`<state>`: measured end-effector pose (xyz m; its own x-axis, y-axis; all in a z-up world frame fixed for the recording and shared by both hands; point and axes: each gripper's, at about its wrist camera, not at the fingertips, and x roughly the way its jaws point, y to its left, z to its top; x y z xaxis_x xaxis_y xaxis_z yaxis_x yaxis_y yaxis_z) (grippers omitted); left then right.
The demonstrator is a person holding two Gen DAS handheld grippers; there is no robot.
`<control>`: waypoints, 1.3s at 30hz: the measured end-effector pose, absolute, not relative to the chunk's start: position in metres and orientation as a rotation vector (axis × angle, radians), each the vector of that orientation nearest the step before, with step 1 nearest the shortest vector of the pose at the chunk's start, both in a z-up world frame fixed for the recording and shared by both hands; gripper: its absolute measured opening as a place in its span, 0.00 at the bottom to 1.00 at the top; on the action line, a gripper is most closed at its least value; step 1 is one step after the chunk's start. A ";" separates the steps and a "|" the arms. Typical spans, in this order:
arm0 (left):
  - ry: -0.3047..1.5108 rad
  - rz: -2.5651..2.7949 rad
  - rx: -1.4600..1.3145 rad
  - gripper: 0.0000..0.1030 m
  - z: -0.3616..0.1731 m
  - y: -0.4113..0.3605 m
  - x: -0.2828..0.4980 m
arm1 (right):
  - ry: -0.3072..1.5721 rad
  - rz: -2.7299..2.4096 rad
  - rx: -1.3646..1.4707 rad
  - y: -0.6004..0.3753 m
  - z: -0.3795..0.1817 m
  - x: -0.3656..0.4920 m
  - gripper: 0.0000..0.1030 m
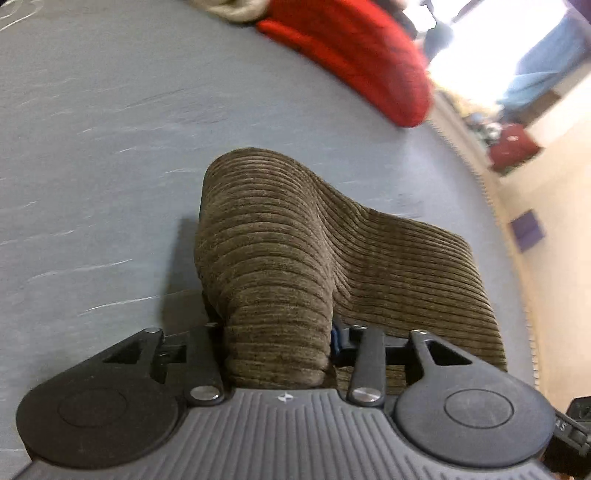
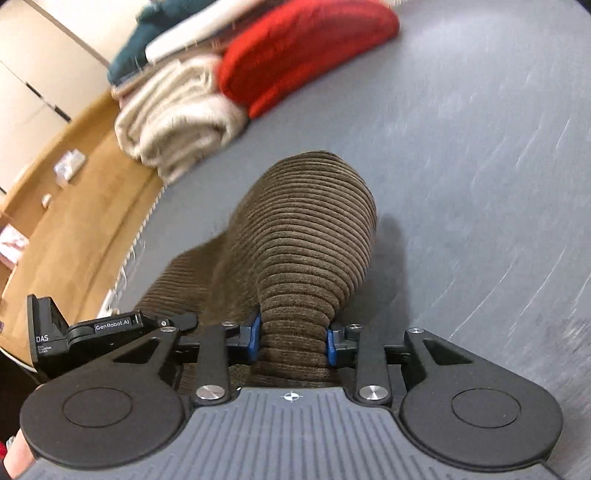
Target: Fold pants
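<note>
Brown corduroy pants (image 1: 295, 236) lie on a grey rug (image 1: 92, 147). In the left wrist view a thick bunch of the cloth is pinched in my left gripper (image 1: 277, 339), and the rest slopes away to the right. The right wrist view shows the same pants (image 2: 310, 229) bulging up from my right gripper (image 2: 293, 341). Its blue pads (image 2: 254, 338) press on both sides of the gathered cloth. The left gripper's body (image 2: 85, 328) shows at the lower left of that view.
A red folded garment (image 2: 295, 48), a cream blanket (image 2: 177, 114) and a teal item (image 2: 155, 33) are stacked at the rug's far edge. Wooden floor (image 2: 66, 229) with small objects lies left of the rug. The red garment (image 1: 354, 55) also shows in the left view.
</note>
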<state>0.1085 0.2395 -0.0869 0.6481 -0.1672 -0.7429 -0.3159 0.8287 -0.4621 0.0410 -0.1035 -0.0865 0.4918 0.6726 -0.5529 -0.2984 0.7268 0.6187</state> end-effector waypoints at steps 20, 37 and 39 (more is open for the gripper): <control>0.753 -0.112 -0.227 0.50 -0.053 0.103 0.130 | 0.676 0.193 0.355 -0.298 -0.038 0.049 0.38; 0.892 0.040 -0.118 0.43 -0.067 0.072 0.113 | 1.018 0.109 0.158 -0.267 -0.098 0.039 0.39; 0.828 0.045 -0.122 0.43 -0.055 0.067 0.110 | 0.943 0.129 0.235 -0.270 -0.071 0.040 0.39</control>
<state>0.1101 0.0673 -0.0553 0.6758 -0.0077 -0.7370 -0.0872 0.9921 -0.0904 0.0398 -0.2700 -0.0715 0.5825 0.2118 -0.7847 -0.0073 0.9668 0.2555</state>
